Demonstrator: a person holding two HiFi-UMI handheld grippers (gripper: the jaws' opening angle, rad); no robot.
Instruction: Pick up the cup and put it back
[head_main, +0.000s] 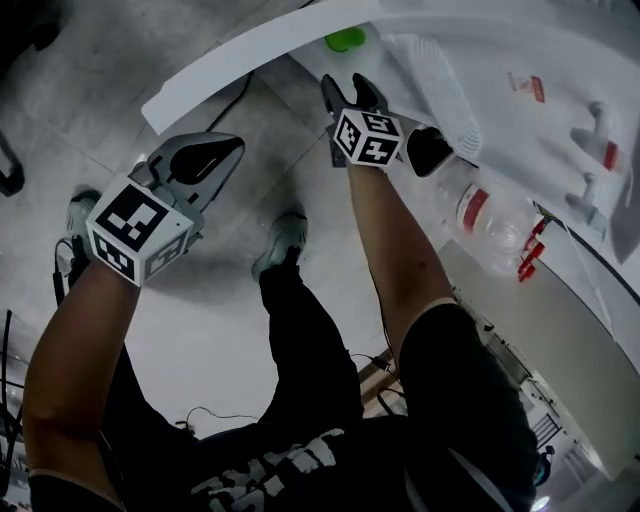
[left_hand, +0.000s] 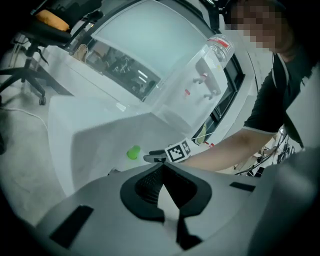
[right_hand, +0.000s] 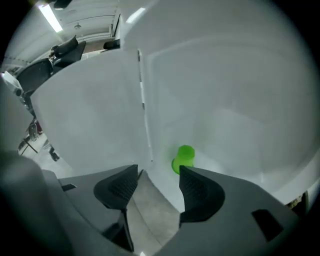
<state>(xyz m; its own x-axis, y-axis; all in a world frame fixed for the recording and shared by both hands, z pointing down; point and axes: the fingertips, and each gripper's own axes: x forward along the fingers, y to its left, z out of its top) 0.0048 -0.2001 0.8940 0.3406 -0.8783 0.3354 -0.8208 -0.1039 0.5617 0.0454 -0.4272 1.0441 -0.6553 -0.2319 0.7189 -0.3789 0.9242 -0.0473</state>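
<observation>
The green cup (right_hand: 183, 158) stands on the white desk (right_hand: 240, 100) near its edge, just beyond our right hand-held gripper (right_hand: 157, 172), whose jaws are spread with nothing between them. If we come in off-centre, a pad could clip the light cup, tipping it or nudging it off the edge. We count one cup and two grippers — our left hand-held gripper (left_hand: 161, 167) is closed on nothing.

Small bright-green cup (right_hand: 183, 159) stands on white tabletop (right_hand: 225, 100), near its edge.
</observation>
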